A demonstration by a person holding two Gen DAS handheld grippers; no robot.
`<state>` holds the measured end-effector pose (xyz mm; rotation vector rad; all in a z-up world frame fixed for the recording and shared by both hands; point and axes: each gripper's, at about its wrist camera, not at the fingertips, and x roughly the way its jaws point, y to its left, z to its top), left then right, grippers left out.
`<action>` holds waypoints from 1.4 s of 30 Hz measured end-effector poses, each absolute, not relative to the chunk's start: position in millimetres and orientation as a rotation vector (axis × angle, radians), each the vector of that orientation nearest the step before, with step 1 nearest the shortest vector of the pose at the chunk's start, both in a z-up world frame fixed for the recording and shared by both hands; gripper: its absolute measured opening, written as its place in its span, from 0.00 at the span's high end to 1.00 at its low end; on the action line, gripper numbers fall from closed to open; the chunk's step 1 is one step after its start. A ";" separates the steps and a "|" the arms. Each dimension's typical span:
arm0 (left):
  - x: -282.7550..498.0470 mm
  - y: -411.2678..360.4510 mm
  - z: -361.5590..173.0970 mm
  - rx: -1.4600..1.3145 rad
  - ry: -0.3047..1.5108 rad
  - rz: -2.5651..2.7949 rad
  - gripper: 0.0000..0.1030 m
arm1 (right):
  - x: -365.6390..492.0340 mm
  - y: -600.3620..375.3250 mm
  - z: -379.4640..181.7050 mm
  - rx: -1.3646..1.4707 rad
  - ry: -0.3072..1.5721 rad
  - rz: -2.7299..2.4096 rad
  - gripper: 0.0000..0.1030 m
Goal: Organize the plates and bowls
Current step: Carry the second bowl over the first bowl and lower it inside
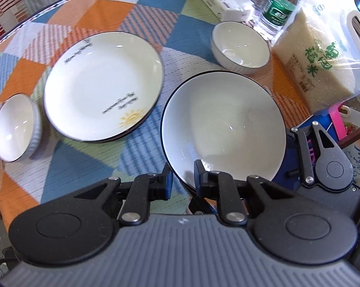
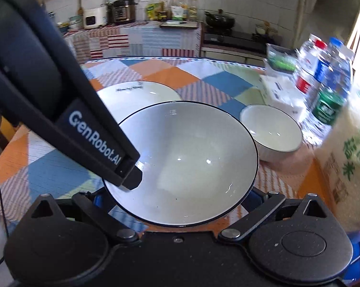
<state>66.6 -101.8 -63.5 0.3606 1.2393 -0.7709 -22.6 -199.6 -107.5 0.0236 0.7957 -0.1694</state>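
Note:
A large white bowl with a dark rim (image 1: 224, 126) (image 2: 187, 165) is held just above the checked tablecloth. My left gripper (image 1: 182, 179) is shut on its near-left rim; the left gripper's body (image 2: 60, 100) crosses the right wrist view. My right gripper (image 2: 177, 197) is open, its fingers spread to either side of the bowl's near edge, and it shows at the right of the left wrist view (image 1: 323, 157). A white plate with a sun print (image 1: 103, 85) (image 2: 141, 92) lies left. A small ribbed bowl (image 1: 240, 46) (image 2: 271, 131) stands right; another (image 1: 16, 126) lies tilted far left.
A bag of rice (image 1: 323, 55) (image 2: 347, 167) stands at the right edge. Water bottles (image 1: 279, 4) (image 2: 323, 88) and a tissue pack (image 1: 224, 0) stand behind the small bowl. A kitchen counter (image 2: 132, 35) with appliances lies beyond the table.

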 end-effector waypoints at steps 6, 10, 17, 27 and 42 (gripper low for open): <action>70.2 -55.4 -44.6 0.319 1.229 -0.715 0.84 | -13.8 -157.2 -84.3 -0.022 0.809 -0.085 0.01; 75.2 -25.4 -34.9 0.312 1.216 -0.675 0.84 | -7.0 -128.8 -73.3 -0.066 0.798 -0.028 0.01; 95.6 16.1 -27.4 0.266 1.202 -0.633 0.83 | 18.2 -94.8 -63.1 -0.091 0.786 0.055 0.01; 141.1 52.5 -25.3 0.202 1.204 -0.558 0.83 | 67.2 -71.2 -59.5 -0.175 0.764 0.172 0.01; 226.8 94.2 -51.7 0.084 1.241 -0.437 0.83 | 153.0 -51.6 -70.3 -0.204 0.739 0.406 0.02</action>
